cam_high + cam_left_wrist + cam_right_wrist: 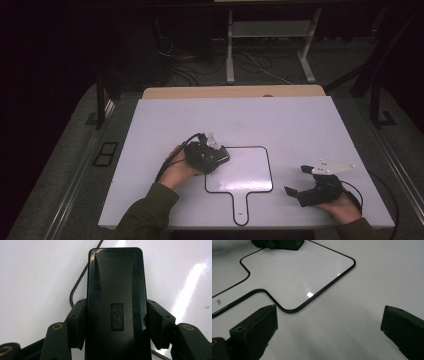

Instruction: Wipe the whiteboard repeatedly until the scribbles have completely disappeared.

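High view. Item: paddle-shaped whiteboard (247, 172), black-edged, handle toward the person, lying flat on the white table (280, 125). Left gripper (220, 156) sits at the whiteboard's upper-left corner, carrying a black block, probably a board eraser (223, 155), low over or on the board; contact cannot be told from here. Right gripper (296, 180) rests just off the whiteboard's right edge, jaws apart, nothing between them.

Left gripper view. Eraser (116, 302), black, rectangular, embossed "deli" label, clamped by its two long sides between the jaws. The whiteboard's black edge (75, 287) curves behind it to the left. Judged step: wiping the board. To do it well, keep the eraser's face flat to the surface, press evenly, and stroke within the black edge, so the light board does not slide.

Right gripper view. Right gripper (329, 322), jaws spread wide, empty, above bare table just beside the whiteboard (297, 272) at its rounded corner near the handle. The eraser end (279, 243) lies at the whiteboard's far corner, well apart from this gripper. Judged use: free to pin the handle if the board shifts.
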Available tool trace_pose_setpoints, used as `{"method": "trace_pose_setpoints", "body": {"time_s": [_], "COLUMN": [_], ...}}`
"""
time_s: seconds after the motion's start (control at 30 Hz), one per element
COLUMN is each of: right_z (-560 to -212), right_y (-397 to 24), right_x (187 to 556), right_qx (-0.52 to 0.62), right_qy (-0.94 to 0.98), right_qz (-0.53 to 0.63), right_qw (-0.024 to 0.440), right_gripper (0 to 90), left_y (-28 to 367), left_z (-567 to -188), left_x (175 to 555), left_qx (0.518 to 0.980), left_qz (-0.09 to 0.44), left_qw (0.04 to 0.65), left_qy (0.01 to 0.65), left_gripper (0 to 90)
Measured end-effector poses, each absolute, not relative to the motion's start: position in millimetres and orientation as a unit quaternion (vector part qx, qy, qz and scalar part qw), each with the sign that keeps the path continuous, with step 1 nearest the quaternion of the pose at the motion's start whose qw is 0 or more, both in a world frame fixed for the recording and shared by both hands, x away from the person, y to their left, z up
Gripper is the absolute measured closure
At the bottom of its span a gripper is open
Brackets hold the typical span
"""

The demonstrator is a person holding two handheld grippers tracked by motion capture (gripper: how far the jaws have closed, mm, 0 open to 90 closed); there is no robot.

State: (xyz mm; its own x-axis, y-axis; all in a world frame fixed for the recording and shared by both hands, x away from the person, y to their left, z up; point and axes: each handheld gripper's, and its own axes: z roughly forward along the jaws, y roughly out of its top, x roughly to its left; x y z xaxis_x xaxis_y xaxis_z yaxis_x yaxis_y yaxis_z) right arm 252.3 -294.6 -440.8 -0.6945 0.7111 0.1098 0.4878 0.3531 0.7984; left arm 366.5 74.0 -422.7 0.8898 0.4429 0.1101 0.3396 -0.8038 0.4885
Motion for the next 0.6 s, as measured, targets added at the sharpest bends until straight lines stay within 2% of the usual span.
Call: {"method": "trace_pose_setpoints", "body": {"time_s": [0.17,0.5,0.6], "right_z": [-441,-440,-441], "right_y": [-294,-294,-293], "right_x": [252,252,252], "right_qx": [0.368,0.368,0.367], "right_qy": [0.813,0.813,0.814], "right_qz": [0.433,0.433,0.432], "right_qw": [0.129,0.129,0.129], "right_gripper": [0.0,0.0,0.0], "left_y": [75,79,80], "left_z": [-423,-424,-424], "left_x": [384,346,354], "left_qx": [0.94,0.943,0.942], "left_qz": [0.11,0.088,0.086], "left_qw": [0.234,0.249,0.25], "left_qy": [0.225,0.203,0.205], "left_gripper": [39.3,39.3,39.3]}}
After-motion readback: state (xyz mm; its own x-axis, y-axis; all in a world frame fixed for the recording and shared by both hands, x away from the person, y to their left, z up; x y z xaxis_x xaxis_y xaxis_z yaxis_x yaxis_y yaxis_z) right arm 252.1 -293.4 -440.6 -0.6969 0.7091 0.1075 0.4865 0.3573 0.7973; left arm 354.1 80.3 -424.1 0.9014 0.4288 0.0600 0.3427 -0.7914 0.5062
